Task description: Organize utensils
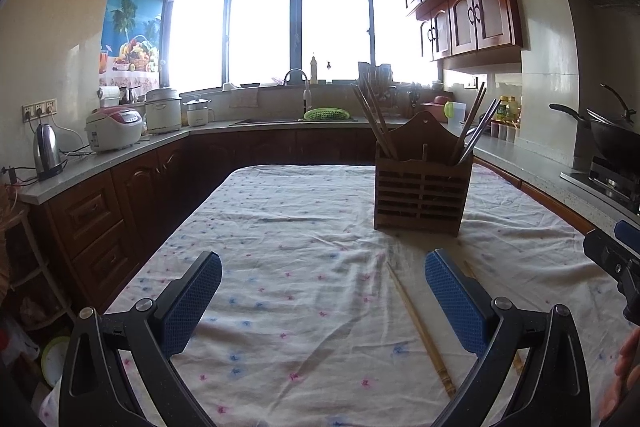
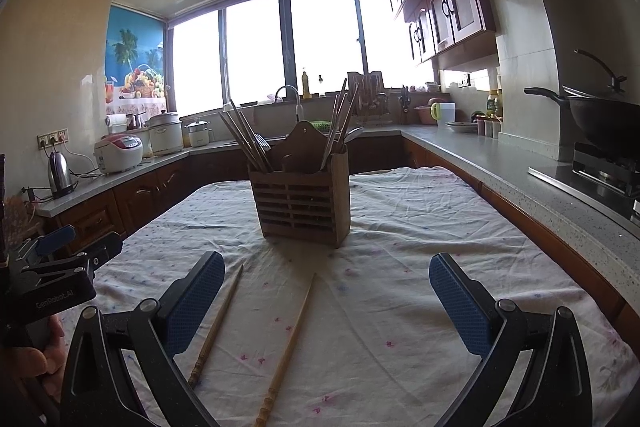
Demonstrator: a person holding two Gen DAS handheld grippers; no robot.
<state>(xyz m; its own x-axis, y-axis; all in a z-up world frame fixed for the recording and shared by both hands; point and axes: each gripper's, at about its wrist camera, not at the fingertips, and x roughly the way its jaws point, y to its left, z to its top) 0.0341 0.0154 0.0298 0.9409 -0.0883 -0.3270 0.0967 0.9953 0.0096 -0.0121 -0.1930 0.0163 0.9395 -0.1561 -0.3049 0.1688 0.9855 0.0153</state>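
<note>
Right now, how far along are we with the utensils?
Done: the holder already has chopsticks and utensils standing in its left and right compartments. In hand: nothing; left tongs and right tongs are both open and empty. Left: two chopsticks lie loose on the cloth in front of the holder.

Both wrist cams sit low over the tablecloth (image 1: 304, 227), facing the windows (image 2: 256, 51), left cam left of right, sharing the wooden utensil holder (image 1: 422, 187), chopsticks (image 2: 286, 347) and counters.

2 chopsticks (image 2: 218, 323) on tablecloth (image 2: 400, 267), wooden holder (image 2: 302, 203) behind
</note>
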